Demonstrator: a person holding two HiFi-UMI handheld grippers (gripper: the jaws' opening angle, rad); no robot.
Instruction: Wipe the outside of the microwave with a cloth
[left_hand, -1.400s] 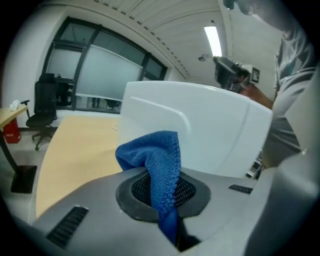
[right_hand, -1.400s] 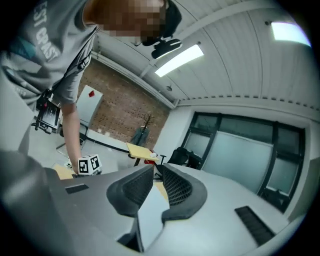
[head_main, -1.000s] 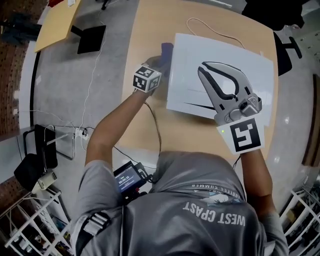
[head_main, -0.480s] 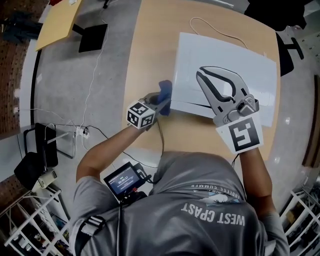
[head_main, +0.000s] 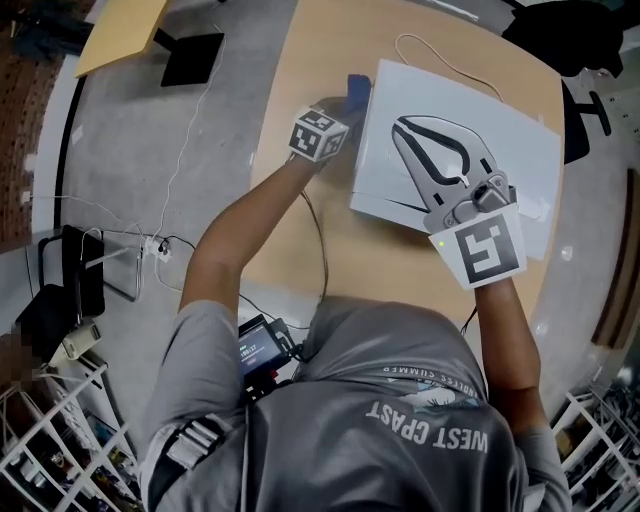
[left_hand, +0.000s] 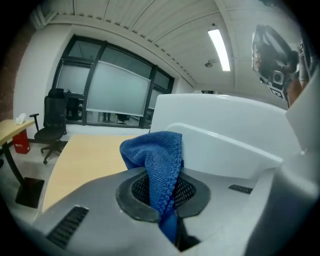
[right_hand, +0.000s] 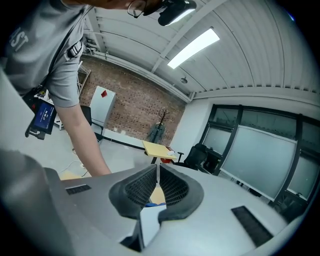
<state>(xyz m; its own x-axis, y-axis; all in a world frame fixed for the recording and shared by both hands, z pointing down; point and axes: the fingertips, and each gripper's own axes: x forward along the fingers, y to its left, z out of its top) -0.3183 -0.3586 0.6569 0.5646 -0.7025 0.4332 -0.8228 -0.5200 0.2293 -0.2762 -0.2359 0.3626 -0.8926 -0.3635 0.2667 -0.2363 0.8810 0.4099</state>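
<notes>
**Wipe pass: cloth (head_main: 358, 88) at microwave (head_main: 525, 150) left side**

Pinches the blue cloth between the clamped jaws of the left gripper (head_main: 345, 102), upper centre of head view. Holds it just beside the white microwave's left wall; cannot confirm contact. Holds right gripper (head_main: 397, 124) above microwave top, centre right of frame, aimed toward upper left. Closes its jaws, tips all but together, nothing between. Stands at near edge of wooden table (head_main: 390, 260).

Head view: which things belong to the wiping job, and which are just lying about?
Job: cloth, held in the left gripper; microwave.
Lying about: white cable on the table; wooden board and black plate on the floor.
</notes>
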